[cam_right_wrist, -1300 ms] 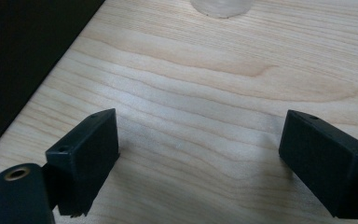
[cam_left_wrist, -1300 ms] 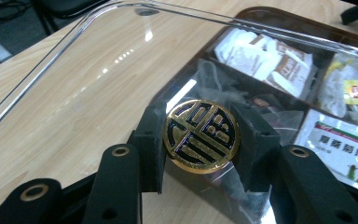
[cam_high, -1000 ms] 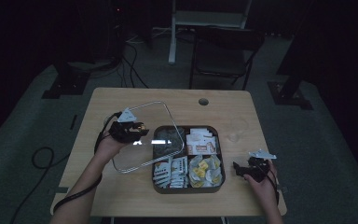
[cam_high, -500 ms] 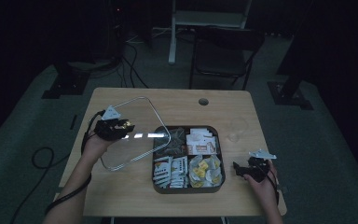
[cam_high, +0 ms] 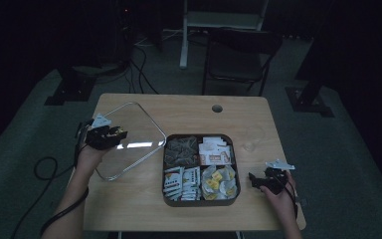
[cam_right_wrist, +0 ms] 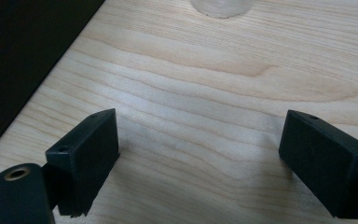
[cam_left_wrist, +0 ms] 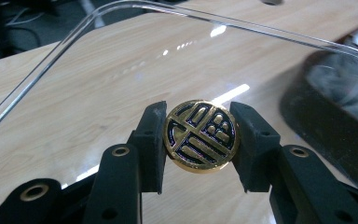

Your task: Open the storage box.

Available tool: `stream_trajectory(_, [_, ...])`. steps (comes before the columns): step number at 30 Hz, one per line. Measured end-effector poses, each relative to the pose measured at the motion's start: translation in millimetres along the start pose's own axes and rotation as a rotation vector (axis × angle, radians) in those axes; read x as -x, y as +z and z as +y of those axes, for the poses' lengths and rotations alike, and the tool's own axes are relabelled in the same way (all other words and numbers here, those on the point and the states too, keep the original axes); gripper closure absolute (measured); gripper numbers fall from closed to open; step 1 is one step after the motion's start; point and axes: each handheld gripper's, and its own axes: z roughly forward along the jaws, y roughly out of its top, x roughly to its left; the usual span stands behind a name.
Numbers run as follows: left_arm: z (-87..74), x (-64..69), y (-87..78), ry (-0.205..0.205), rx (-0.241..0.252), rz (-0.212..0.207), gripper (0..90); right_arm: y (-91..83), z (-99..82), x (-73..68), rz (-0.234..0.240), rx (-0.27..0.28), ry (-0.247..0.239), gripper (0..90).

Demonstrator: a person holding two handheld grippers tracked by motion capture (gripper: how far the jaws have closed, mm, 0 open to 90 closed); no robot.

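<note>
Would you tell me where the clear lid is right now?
In the high view the clear lid is at table left, beside the compartment box, held by its gold knob in the left gripper.

Wooden table [cam_high: 189, 112] with a round hole [cam_high: 217, 108] near its far edge. A dark square tray [cam_high: 200, 203], divided into four compartments of packets, rests on the near middle. A small clear disc [cam_high: 249, 146] lies just right of the tray.
</note>
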Motion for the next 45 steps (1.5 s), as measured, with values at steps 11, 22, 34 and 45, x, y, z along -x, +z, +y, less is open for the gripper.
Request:
stream_trajectory(11, [-19.5, -5.8, 22.7, -0.094, -0.013, 0.112, 59.6, 0.0, 0.0, 0.0, 0.000, 0.000, 0.001, 11.4])
stream_trajectory(22, [-22.6, 1.3, 53.3, -0.178, 0.013, 0.169, 59.6, 0.0, 0.0, 0.0, 0.000, 0.000, 0.001, 11.4])
stream_trajectory(34, [-17.4, 3.6, 83.1, -0.199, 0.009, 0.193, 59.6, 0.0, 0.0, 0.0, 0.000, 0.000, 0.000, 11.4])
stream_trajectory(45, [-15.7, -2.6, 104.9, -0.232, -0.005, 0.195, 59.6, 0.0, 0.0, 0.0, 0.000, 0.000, 0.000, 11.4])
